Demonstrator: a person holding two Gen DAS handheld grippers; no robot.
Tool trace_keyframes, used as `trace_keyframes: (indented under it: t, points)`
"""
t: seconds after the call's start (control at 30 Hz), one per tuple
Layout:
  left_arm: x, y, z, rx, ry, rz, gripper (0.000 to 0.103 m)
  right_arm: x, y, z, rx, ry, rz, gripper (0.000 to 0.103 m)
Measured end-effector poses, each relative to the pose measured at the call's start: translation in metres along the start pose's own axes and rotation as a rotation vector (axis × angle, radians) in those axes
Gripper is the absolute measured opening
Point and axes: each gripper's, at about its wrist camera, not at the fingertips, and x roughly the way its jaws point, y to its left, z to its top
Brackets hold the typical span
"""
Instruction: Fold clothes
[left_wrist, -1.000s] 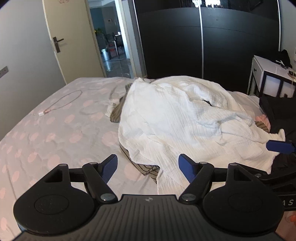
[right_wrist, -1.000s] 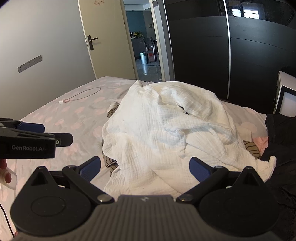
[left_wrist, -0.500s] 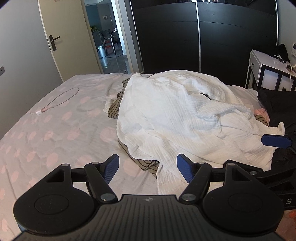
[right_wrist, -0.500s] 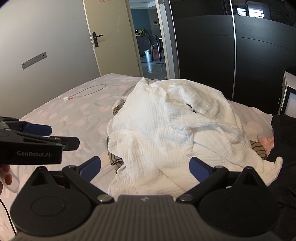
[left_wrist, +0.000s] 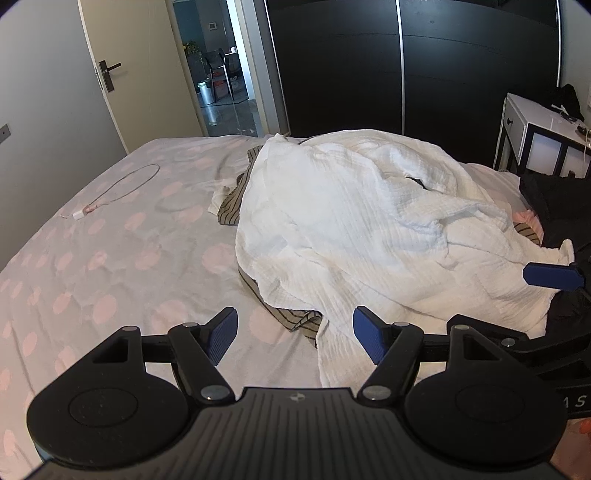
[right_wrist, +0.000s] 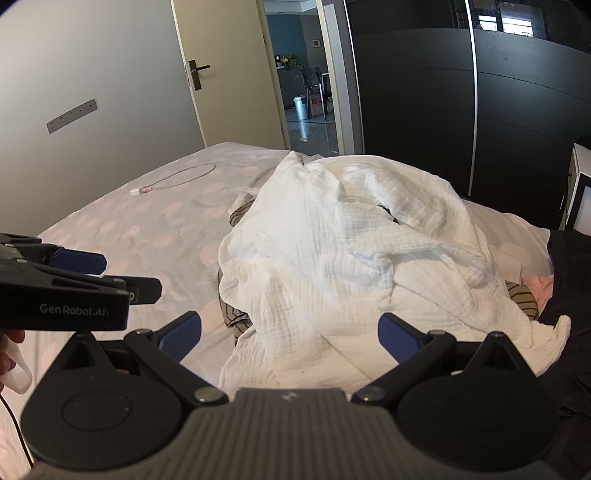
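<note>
A bedroom, seen from two handheld grippers held side by side over a bed (left_wrist: 110, 266) with a pale sheet dotted pink. A rumpled white cloth (left_wrist: 369, 229) of crinkled cotton lies heaped in the middle of the bed, unfolded, with no flat edges or neat creases showing. Its long axis runs from the near edge away toward the dark wardrobe (left_wrist: 406, 66). A striped garment (left_wrist: 291, 318) pokes out from under it at the near and left sides, and dark clothing (left_wrist: 554, 199) lies at the right.

The left gripper (left_wrist: 293, 334) has its blue pads spread wide with nothing between them. The white cloth's near hem lies just ahead of it and slightly to the right, beside the right pad. The right gripper (right_wrist: 290, 334) is also spread wide and empty. The hem lies straight ahead between its pads, so this gripper seems the better centred on the cloth. In the right wrist view the left gripper shows from the side at the left edge, and its body reads "GenRobot.AI". A hand is partly visible below it.

A thin cable (left_wrist: 122, 186) with a small plug lies well apart on the left of the bed. No folded pile is in sight.
</note>
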Motion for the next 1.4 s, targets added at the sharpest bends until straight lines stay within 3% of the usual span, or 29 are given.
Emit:
trace_keyframes:
  t: [0.53, 0.63, 0.67, 0.8, 0.97, 1.2, 1.23, 1.27, 1.4]
  points:
    - [0.027, 0.02, 0.008, -0.047, 0.066, 0.013, 0.082, 0.041, -0.026, 0.032, -0.111, 0.01, -0.004, 0.1]
    - [0.036, 0.028, 0.012, -0.059, 0.078, 0.018, 0.082, 0.061, -0.034, 0.046, -0.131, 0.007, -0.013, 0.067]
    - [0.038, 0.031, 0.014, -0.062, 0.082, 0.021, 0.082, 0.07, -0.036, 0.051, -0.135, 0.007, -0.018, 0.062]
    - [0.05, 0.044, 0.018, -0.085, 0.097, 0.038, 0.082, 0.104, -0.043, 0.069, -0.149, 0.007, -0.036, 0.059]
    - [0.064, 0.066, 0.018, -0.13, 0.131, 0.063, 0.082, 0.147, -0.052, 0.09, -0.163, 0.014, -0.056, 0.038]
    - [0.079, 0.095, 0.014, -0.192, 0.189, 0.107, 0.082, 0.2, -0.057, 0.108, -0.161, 0.064, -0.055, 0.037]
    - [0.078, 0.1, 0.013, -0.199, 0.19, 0.114, 0.082, 0.205, -0.057, 0.109, -0.169, 0.072, -0.064, 0.028]
    - [0.077, 0.104, 0.013, -0.206, 0.192, 0.121, 0.082, 0.208, -0.056, 0.11, -0.175, 0.077, -0.07, 0.009]
    - [0.067, 0.123, 0.009, -0.233, 0.187, 0.154, 0.082, 0.198, -0.042, 0.123, -0.192, 0.038, -0.035, 0.005]
